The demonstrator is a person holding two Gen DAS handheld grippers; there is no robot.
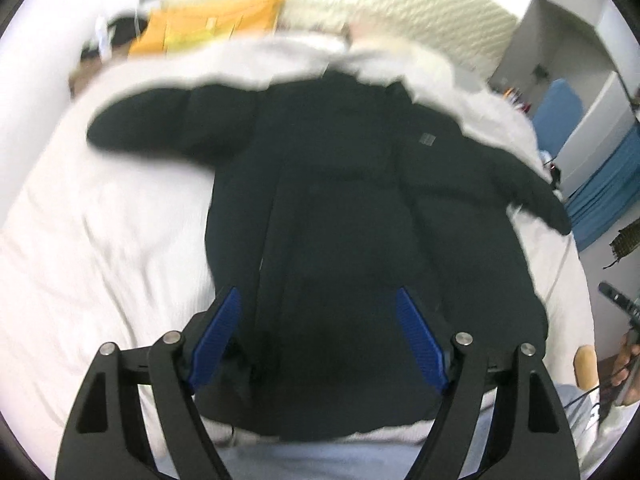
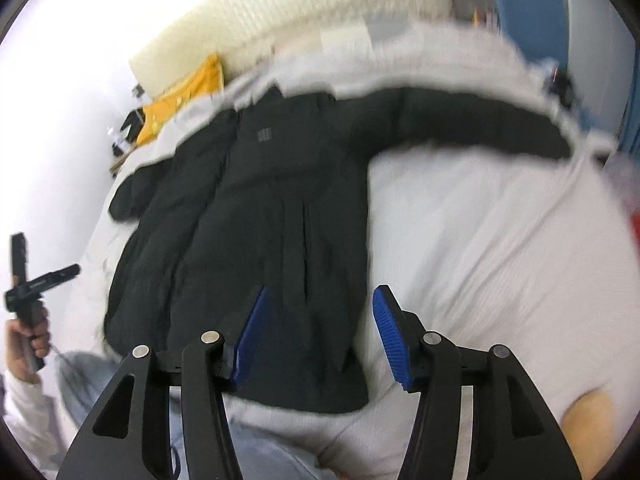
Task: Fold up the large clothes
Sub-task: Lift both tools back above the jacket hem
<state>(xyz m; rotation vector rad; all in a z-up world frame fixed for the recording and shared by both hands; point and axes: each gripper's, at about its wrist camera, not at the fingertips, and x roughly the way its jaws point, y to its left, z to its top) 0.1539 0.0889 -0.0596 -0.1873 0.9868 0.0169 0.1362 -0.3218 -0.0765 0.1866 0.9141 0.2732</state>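
Note:
A black padded jacket [image 1: 340, 208] lies flat, front up, on a white bed [image 1: 100, 240], with both sleeves spread out to the sides. My left gripper [image 1: 318, 294] hovers above the jacket's hem, open, with nothing between its blue pads [image 1: 218, 336]. The right wrist view shows the same jacket [image 2: 248, 220] with its long sleeve [image 2: 460, 124] reaching right. My right gripper [image 2: 322, 292] hangs open over the hem's right corner and holds nothing; one pad is over the jacket, the other over the sheet. Both views are blurred.
An orange cushion [image 1: 208, 24] and a cream knitted pillow [image 1: 420, 8] lie at the bed's far end. Blue furniture [image 1: 600, 184] stands beyond the right side. A person's pale jeans [image 2: 264, 456] are at the near edge, and a hand [image 2: 28, 344] is at the left.

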